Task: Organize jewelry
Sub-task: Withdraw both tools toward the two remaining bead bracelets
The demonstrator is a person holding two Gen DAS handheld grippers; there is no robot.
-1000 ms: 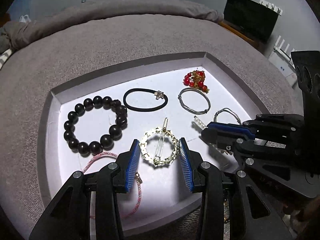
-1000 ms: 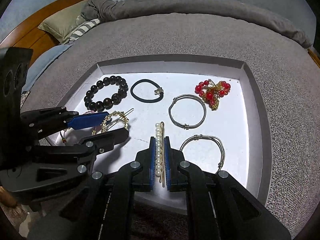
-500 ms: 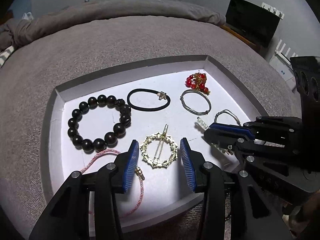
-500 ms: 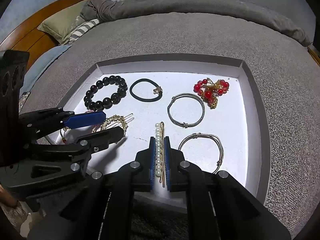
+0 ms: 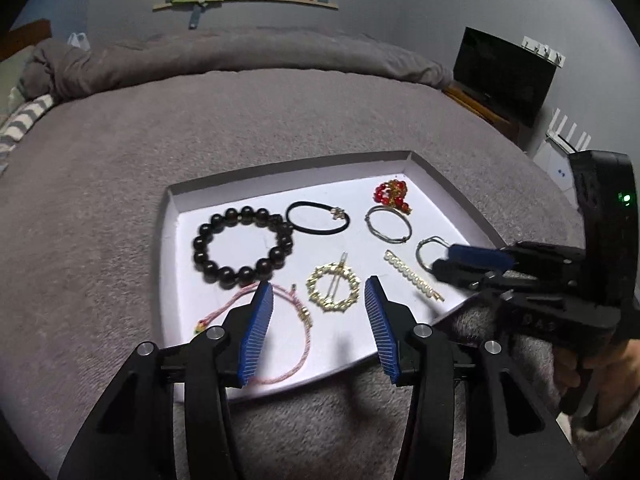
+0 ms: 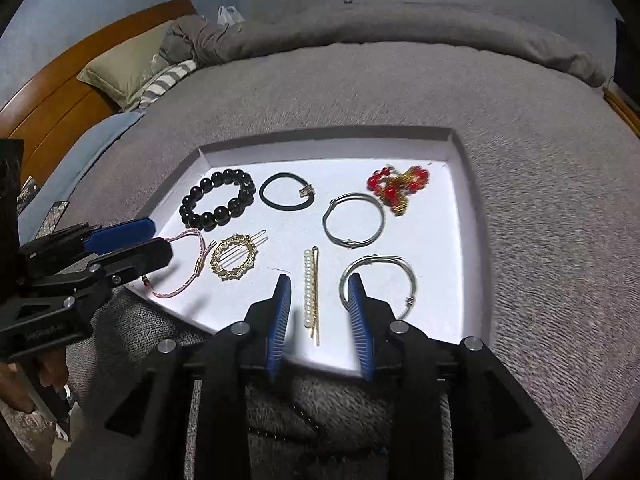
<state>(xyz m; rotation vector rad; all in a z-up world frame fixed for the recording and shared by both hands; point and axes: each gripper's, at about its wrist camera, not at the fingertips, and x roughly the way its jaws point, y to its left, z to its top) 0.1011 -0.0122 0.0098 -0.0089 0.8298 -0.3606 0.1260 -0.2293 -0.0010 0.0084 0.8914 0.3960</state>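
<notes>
the pearl hair clip is seen lying on the white tray near its front edge, its long axis running straight away from the right tongs, which are held released around it, nothing gripped. the left tongs are likewise spread and empty, with the gold round clip just ahead between their pads. the tray is carried by the bed. the right tongs are judged nearer the pearl clip.

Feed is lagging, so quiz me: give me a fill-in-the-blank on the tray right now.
The long pearl hair clip lies on the white tray, between the ___ gripper's open fingers.
The left gripper is ___.
The cluster of ___ beads sits in the far right corner.

Missing: right; open; red
</notes>
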